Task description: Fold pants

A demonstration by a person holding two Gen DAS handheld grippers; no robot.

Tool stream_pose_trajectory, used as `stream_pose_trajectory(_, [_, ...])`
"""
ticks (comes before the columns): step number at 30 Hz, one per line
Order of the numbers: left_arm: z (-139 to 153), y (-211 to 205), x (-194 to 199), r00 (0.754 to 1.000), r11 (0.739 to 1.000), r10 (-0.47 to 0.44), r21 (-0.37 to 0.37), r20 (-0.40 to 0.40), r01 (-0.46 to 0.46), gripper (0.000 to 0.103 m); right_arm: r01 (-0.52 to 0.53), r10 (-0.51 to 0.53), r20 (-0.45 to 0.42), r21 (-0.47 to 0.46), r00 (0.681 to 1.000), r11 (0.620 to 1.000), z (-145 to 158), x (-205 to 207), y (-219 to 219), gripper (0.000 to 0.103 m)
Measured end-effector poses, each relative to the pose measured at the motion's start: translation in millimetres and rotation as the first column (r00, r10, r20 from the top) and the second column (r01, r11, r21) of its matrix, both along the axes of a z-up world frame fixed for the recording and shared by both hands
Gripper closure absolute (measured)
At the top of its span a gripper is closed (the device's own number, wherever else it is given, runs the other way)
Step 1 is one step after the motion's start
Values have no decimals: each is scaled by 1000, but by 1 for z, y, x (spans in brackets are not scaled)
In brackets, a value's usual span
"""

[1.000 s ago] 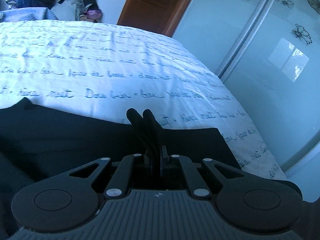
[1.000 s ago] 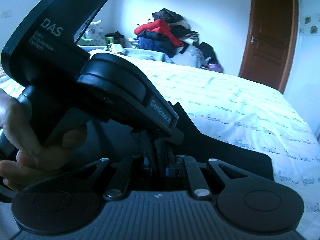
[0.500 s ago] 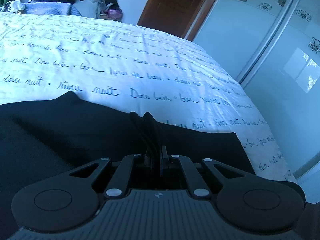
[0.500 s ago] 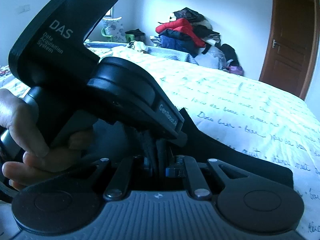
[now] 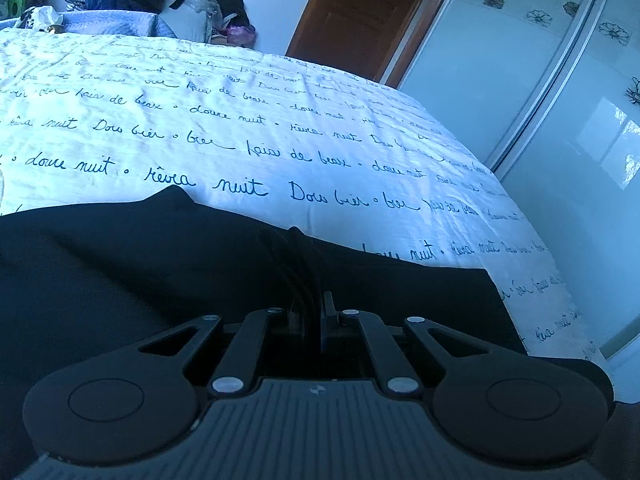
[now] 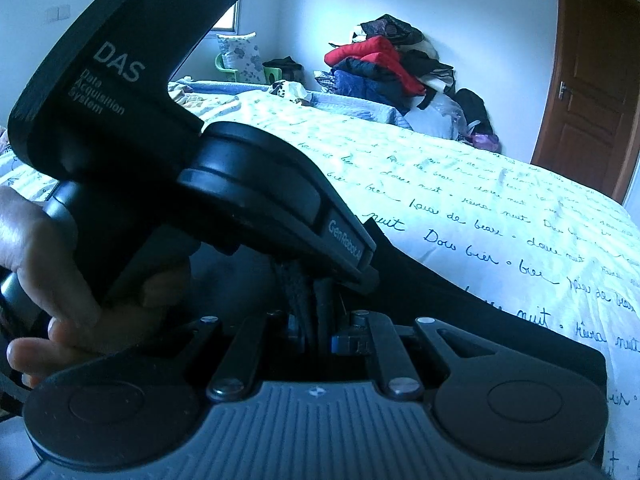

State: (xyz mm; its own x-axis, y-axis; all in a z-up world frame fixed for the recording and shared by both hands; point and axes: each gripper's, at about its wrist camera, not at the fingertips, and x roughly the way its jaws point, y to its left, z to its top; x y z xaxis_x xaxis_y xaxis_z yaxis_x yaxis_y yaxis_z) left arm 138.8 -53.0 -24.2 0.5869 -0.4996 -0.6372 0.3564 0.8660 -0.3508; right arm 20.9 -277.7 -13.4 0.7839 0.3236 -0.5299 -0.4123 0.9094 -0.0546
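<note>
The black pants (image 5: 120, 272) lie spread across the near part of the bed, and they also show in the right wrist view (image 6: 460, 308). My left gripper (image 5: 298, 240) has its fingers pressed together low over the black cloth; whether cloth is pinched between them is hard to tell against the dark fabric. My right gripper (image 6: 308, 284) is also shut, its fingertips hidden behind the left gripper's body (image 6: 160, 152), which a hand (image 6: 44, 280) holds right in front of it.
The bed has a white cover with dark handwriting print (image 5: 280, 128). A pile of clothes (image 6: 384, 64) sits beyond the far side. A brown door (image 5: 360, 16) and a mirrored wardrobe (image 5: 560, 120) stand to the right of the bed.
The left gripper has sunk lower and nearer the pants, so its fingers now sit against the black cloth. The right gripper has shifted slightly with it. Both stay shut.
</note>
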Motion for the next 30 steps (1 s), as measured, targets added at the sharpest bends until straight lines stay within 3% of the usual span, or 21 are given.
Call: stream_pose_trajectory(30, [-7,11,5,999,999,36,21,-19,-36,92,-26,26,-23,-3,999,1000,-1,8,8,92])
